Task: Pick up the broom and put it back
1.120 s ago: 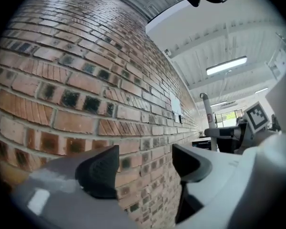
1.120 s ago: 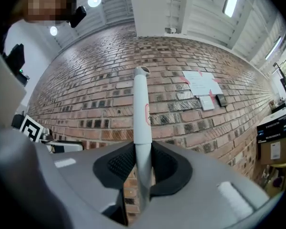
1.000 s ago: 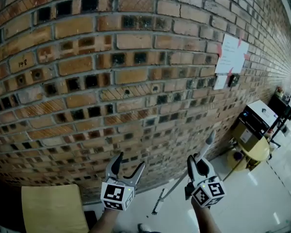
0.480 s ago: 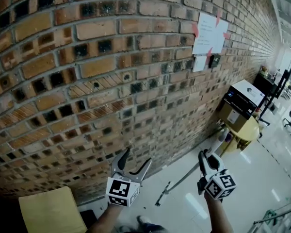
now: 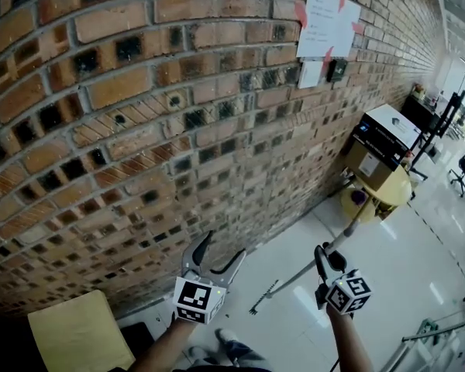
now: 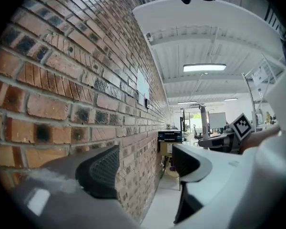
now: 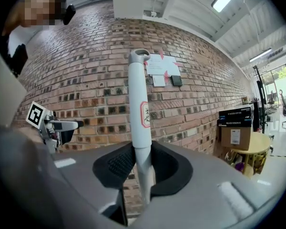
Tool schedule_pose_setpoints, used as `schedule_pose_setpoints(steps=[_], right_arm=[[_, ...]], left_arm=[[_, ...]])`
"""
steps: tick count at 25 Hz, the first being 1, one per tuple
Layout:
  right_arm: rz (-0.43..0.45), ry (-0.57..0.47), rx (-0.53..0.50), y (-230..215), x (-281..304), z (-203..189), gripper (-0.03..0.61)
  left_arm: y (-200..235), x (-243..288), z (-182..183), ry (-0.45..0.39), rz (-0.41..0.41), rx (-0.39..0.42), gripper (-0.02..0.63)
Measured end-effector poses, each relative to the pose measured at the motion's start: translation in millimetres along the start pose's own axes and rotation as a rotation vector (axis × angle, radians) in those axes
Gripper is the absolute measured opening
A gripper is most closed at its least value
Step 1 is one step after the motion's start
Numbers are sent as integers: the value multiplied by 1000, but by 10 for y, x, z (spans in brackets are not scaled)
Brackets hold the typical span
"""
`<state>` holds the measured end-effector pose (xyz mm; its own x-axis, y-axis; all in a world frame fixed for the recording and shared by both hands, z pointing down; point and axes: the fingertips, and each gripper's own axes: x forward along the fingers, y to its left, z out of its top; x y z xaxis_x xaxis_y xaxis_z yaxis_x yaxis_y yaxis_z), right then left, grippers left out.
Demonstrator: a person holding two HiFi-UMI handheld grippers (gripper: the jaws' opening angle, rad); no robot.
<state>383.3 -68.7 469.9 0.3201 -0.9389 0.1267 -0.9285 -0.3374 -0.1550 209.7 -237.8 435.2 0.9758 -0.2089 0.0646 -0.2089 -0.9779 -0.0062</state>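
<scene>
The right gripper [image 7: 142, 165] is clamped on the white handle of the broom [image 7: 139, 104], whose looped top rises in front of the brick wall [image 7: 86, 80]. In the head view the broom [image 5: 291, 280] slants through that gripper [image 5: 329, 259], with its toothed head low over the pale floor [image 5: 418, 285] near the foot of the wall and its top towards a yellow round table [image 5: 395, 196]. The left gripper [image 6: 143, 168] is just beside the wall, with its jaws apart and nothing between them.
</scene>
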Motion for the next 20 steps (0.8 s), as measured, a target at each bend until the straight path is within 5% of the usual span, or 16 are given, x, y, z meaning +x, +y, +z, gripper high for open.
schedule_pose_setpoints(steps=[11, 20], right_arm=[[25, 200, -64, -70, 342, -1152, 86], [105, 356, -112, 279, 928, -2126, 86]], left_arm=[[-42, 266, -673, 91, -45, 11, 350], [418, 46, -1313, 208, 58, -2, 350]])
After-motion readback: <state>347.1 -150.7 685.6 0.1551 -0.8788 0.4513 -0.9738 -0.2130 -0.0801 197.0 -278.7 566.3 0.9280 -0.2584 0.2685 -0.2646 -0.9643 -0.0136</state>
